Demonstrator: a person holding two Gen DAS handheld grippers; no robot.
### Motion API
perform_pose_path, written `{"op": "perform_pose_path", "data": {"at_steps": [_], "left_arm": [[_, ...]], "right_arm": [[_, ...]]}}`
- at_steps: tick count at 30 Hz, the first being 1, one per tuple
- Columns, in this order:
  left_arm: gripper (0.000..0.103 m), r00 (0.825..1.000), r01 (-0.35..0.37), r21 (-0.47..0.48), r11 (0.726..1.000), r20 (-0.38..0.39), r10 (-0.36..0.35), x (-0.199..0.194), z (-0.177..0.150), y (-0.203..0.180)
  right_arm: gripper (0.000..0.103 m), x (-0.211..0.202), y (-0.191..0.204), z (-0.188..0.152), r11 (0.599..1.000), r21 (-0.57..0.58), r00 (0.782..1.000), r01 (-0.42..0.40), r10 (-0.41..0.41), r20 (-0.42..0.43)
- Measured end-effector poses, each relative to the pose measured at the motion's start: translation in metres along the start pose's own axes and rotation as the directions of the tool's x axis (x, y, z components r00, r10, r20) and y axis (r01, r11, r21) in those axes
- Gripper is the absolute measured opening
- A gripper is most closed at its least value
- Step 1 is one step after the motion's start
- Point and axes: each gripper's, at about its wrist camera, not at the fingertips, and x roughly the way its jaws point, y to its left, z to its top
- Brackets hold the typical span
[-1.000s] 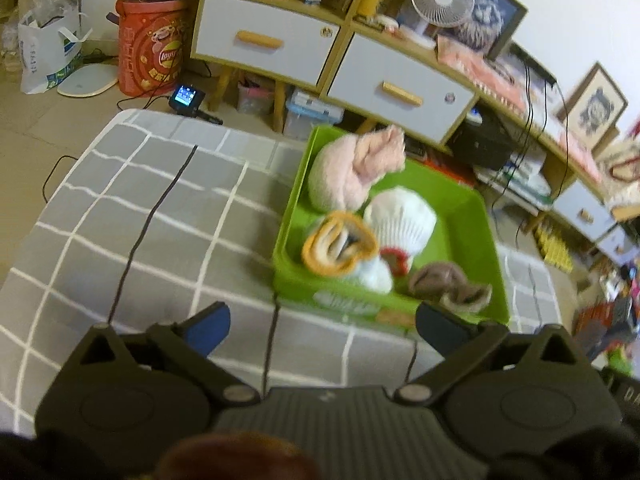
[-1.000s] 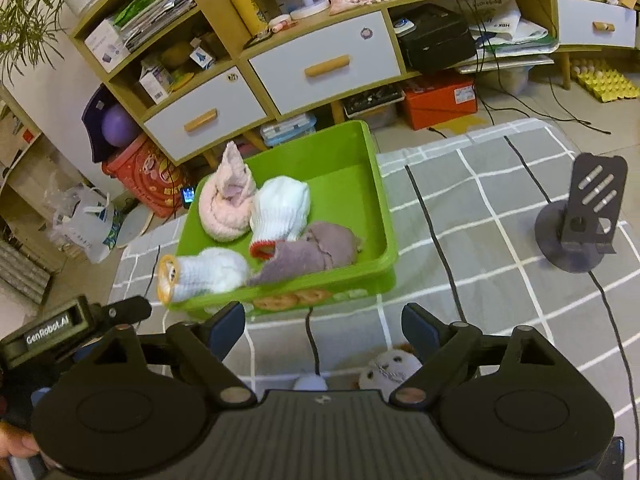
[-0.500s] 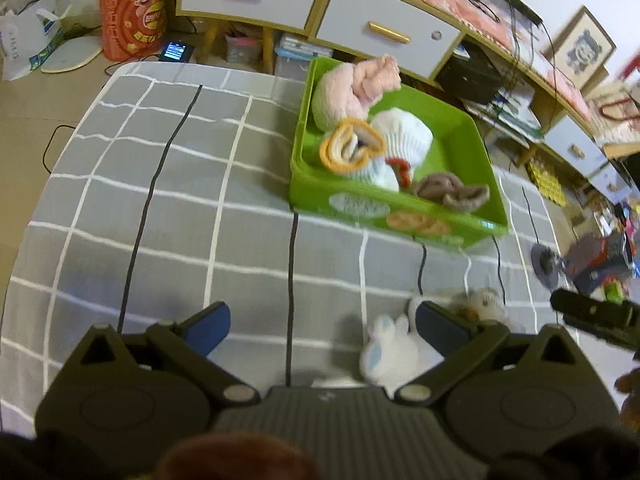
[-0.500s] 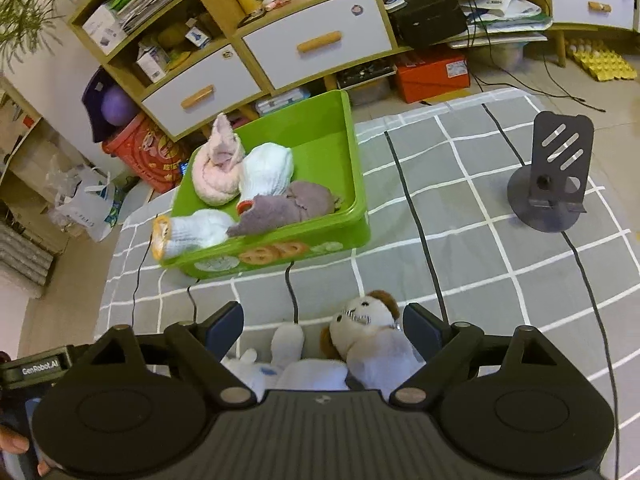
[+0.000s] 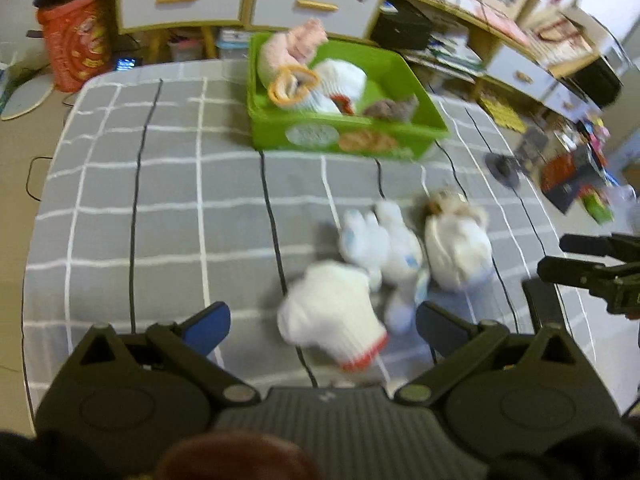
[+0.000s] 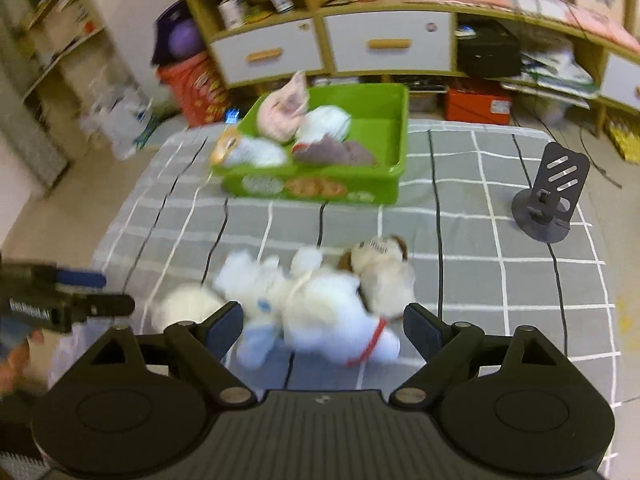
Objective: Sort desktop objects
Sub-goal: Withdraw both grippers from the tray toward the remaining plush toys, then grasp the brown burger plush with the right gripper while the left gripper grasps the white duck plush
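A green bin [image 5: 320,136] [image 6: 312,190] at the table's far side holds a pink cloth [image 5: 288,50], a white glove, a yellow-rimmed sock and a brown sock. Nearer lie a white glove with a red cuff [image 5: 332,312] [image 6: 188,304], a white-and-blue plush [image 5: 380,248] [image 6: 312,300] and a small dog plush [image 5: 456,240] [image 6: 384,272]. My left gripper [image 5: 323,324] hangs open above the glove. Open too, my right gripper [image 6: 324,322] hovers over the white plush. Neither touches anything. Both views are blurred.
A grey checked cloth [image 5: 168,208] covers the table. A dark phone stand [image 6: 552,200] stands at the right. Behind the table are drawers and shelves [image 6: 388,44], an orange drum [image 5: 76,40] and floor clutter. The left half of the cloth is bare.
Both grippers have drawn back from the bin toward the table's near side and rolled. The glove and the two plush toys have come into view under them. Jaws stayed open.
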Motion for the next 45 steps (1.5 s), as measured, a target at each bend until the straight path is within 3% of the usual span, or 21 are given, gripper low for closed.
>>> {"op": "perform_pose_path", "data": {"at_steps": [12,18,25,35,39,43,45], "left_arm": [[0.102,0.994,0.040,0.146,0.989,-0.107,-0.024,0.012,-0.045,-0.030],[0.102,0.981,0.063,0.241,0.968,-0.194,-0.016,0.032,-0.061,-0.047],[0.102,0.965,0.055,0.282,0.958,-0.261,0.021,0.055,-0.070,-0.058],[0.102,0.963,0.019,0.275,0.961,-0.264,0.056,0.066,-0.067,-0.059],[0.093,0.965,-0.015,0.312,0.950,-0.244,0.095,0.069,-0.067,-0.063],[0.088,0.967,-0.029,0.318,0.948,-0.231,0.107,0.069,-0.065,-0.061],[0.086,0.968,-0.025,0.318,0.948,-0.230,0.103,0.068,-0.065,-0.060]], "right_arm": [[0.088,0.011,0.020,-0.061,0.991,-0.130,0.989,-0.017,-0.002,-0.146],[0.088,0.028,0.021,-0.080,0.989,-0.145,0.973,-0.032,-0.002,-0.233],[0.091,0.036,0.024,-0.083,0.990,-0.113,0.959,-0.086,0.051,-0.279],[0.091,0.057,0.030,-0.091,0.988,-0.064,0.926,-0.142,0.109,-0.361],[0.091,0.067,0.030,-0.097,0.989,-0.052,0.916,-0.139,0.108,-0.387],[0.073,0.075,0.028,-0.101,0.990,-0.043,0.909,-0.134,0.105,-0.404],[0.072,0.076,0.026,-0.101,0.990,-0.032,0.909,-0.139,0.114,-0.402]]}}
